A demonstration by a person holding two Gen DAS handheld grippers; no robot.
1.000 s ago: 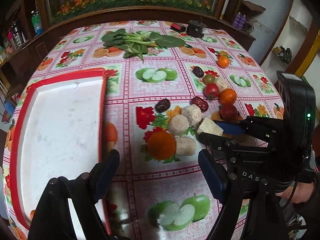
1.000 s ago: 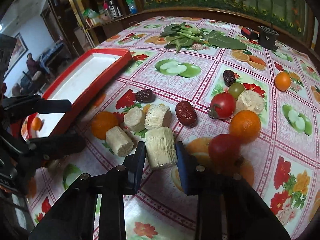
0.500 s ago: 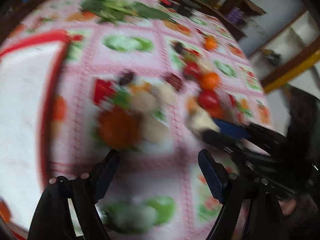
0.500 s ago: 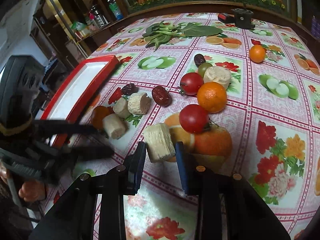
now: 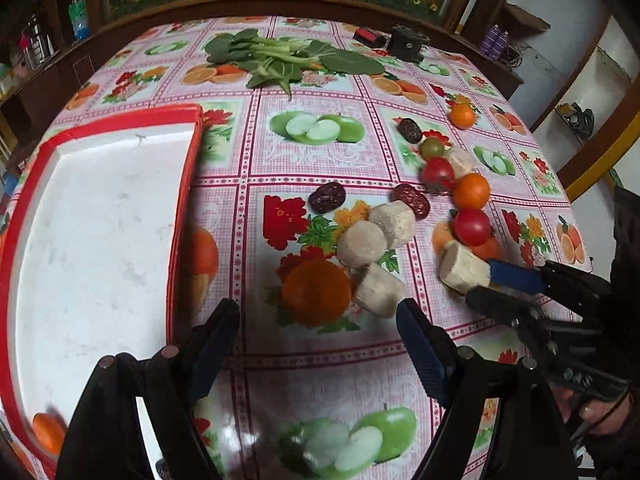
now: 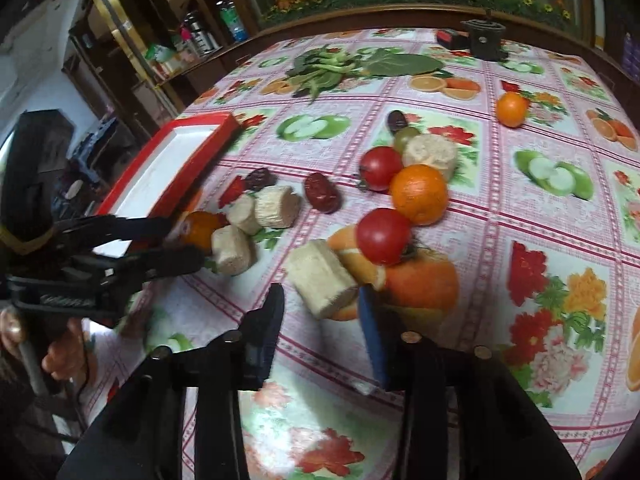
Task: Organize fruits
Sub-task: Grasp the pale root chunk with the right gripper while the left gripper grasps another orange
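Observation:
My right gripper [image 6: 320, 300] is opening its jaws around a pale cylindrical chunk [image 6: 320, 280] that lies on the tablecloth against a red tomato [image 6: 383, 236]; the left pad stands clear of it. The left wrist view shows that chunk [image 5: 464, 268] at the right gripper [image 5: 486, 286] tips. My left gripper [image 5: 316, 312] is open and empty over a printed orange, with another pale chunk [image 5: 378, 290] by its right finger. Two more chunks [image 5: 362, 242], dates [image 5: 326, 198], tomatoes and oranges [image 5: 471, 191] lie beyond. The left gripper [image 6: 180, 242] shows at the left of the right wrist view.
A white tray with a red rim [image 5: 186, 184] lies at the left, with nothing in it. Leafy greens [image 5: 280, 60] and a small black device [image 5: 408, 42] sit at the far side. A lone orange [image 6: 511, 109] lies far right. A dark wooden ledge borders the table.
My right gripper carried the pale chunk rightward from the other chunks to the tomato, then spread its jaws off it. The left gripper's view swung and settled slightly lower.

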